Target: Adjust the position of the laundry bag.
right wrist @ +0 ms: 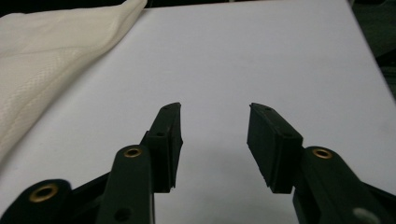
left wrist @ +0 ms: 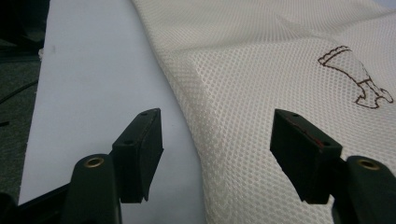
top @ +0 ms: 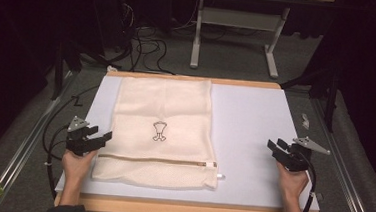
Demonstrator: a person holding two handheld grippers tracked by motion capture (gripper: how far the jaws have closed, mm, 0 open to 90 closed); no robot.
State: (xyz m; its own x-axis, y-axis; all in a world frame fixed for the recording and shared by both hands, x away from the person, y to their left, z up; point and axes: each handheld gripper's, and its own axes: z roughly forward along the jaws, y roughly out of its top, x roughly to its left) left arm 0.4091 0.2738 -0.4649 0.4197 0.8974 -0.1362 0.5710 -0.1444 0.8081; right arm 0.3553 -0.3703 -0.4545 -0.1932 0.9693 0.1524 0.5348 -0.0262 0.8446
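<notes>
The cream mesh laundry bag (top: 162, 129) lies flat on the left half of the white surface (top: 254, 130), long axis running away from the person, its zipper (top: 157, 160) end nearest them and shut. Nothing looks started yet. The left gripper (top: 101, 139) gapes wide over the bag's left edge; the right gripper (top: 273, 144) hangs wide open, well apart, holding nothing.

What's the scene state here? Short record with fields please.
surface: white mat on a wooden table
item: cream mesh laundry bag, flat, on the left half of the mat
zipper: shut, runs along the near end, pull at the right
left gripper: open, fingers straddle the bag's left edge
right gripper: open, over bare mat, apart from the bag
</notes>
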